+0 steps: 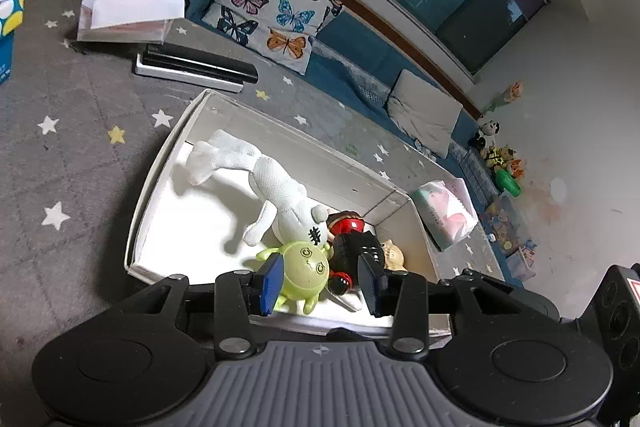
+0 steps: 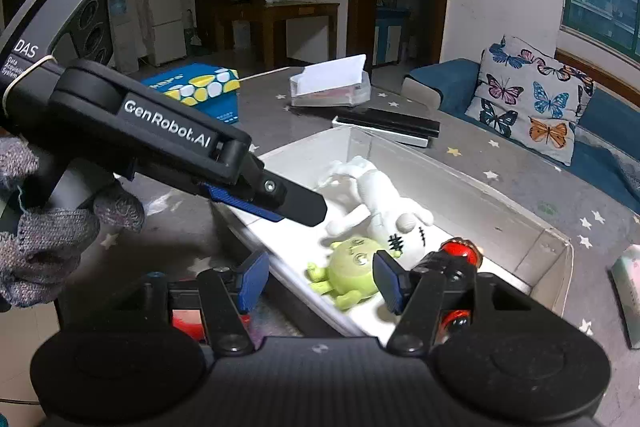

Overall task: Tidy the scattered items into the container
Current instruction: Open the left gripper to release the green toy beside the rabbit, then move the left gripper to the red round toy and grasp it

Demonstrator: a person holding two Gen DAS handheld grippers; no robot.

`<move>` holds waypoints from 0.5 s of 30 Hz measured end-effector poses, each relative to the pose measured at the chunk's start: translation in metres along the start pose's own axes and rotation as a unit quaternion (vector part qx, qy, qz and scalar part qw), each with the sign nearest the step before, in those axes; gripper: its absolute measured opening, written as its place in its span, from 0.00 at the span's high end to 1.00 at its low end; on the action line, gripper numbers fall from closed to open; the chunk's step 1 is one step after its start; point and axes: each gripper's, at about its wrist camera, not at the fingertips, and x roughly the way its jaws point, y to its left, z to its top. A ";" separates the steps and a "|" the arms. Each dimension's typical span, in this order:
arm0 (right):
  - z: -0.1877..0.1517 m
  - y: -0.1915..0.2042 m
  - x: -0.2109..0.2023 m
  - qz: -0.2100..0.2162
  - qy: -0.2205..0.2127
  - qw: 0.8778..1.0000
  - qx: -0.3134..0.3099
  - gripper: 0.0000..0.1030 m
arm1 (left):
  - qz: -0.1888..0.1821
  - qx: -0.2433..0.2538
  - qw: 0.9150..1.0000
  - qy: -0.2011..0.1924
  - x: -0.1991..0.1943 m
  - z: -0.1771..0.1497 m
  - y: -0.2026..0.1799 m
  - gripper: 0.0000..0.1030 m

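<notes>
A white cardboard box point(image 1: 160, 179) point(image 2: 460, 171) sits on the grey star-patterned surface. Inside lie a white stuffed figure point(image 1: 276, 187) point(image 2: 380, 195), a green round toy point(image 1: 304, 267) point(image 2: 352, 267), a red and black figure point(image 1: 348, 235) point(image 2: 456, 255) and a small beige toy point(image 1: 394, 255). My left gripper point(image 1: 320, 283) hovers open over the box's near end, above the green toy, holding nothing. It shows in the right wrist view point(image 2: 296, 205) as a black arm over the box's left rim. My right gripper point(image 2: 320, 279) is open and empty above the box's near rim.
A black and white flat device point(image 1: 192, 67) point(image 2: 392, 127) and a clear case with white paper point(image 1: 128, 11) point(image 2: 332, 87) lie beyond the box. A blue carton point(image 2: 200, 87) stands left. A tissue pack point(image 1: 444, 215) lies right of the box. A butterfly cushion point(image 1: 276, 7) rests on the blue sofa.
</notes>
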 end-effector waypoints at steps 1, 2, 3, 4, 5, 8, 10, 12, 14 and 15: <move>-0.002 0.003 -0.002 0.000 -0.002 1.000 -0.002 0.42 | 0.002 0.003 1.000 -0.003 -0.003 -0.002 -0.001 0.58; -0.004 0.005 -0.004 0.000 -0.003 1.000 -0.003 0.41 | 0.005 0.006 1.000 -0.006 -0.007 -0.005 -0.002 0.58; -0.005 0.007 -0.005 0.000 -0.003 1.000 -0.004 0.40 | 0.007 0.010 1.000 -0.009 -0.010 -0.007 -0.004 0.58; -0.007 0.010 -0.007 0.001 -0.004 1.000 -0.004 0.36 | 0.010 0.014 1.000 -0.011 -0.013 -0.009 -0.004 0.58; -0.009 0.012 -0.009 0.002 -0.006 1.000 -0.003 0.35 | 0.013 0.018 1.000 -0.014 -0.016 -0.012 -0.005 0.58; -0.016 0.018 -0.013 0.008 -0.010 1.000 0.003 0.35 | 0.020 0.023 0.999 -0.022 -0.025 -0.018 -0.005 0.58; -0.020 0.022 -0.015 0.011 -0.010 1.000 0.004 0.35 | 0.024 0.023 0.999 -0.025 -0.031 -0.022 -0.004 0.58; -0.025 0.027 -0.016 0.014 -0.010 1.000 0.006 0.35 | 0.029 0.024 0.999 -0.030 -0.036 -0.025 -0.003 0.58; -0.029 0.031 -0.015 0.019 -0.009 1.000 0.007 0.35 | 0.033 0.022 0.999 -0.034 -0.040 -0.029 0.000 0.58; -0.032 0.034 -0.014 0.020 -0.008 1.000 0.007 0.35 | 0.036 0.021 0.999 -0.035 -0.042 -0.031 0.001 0.58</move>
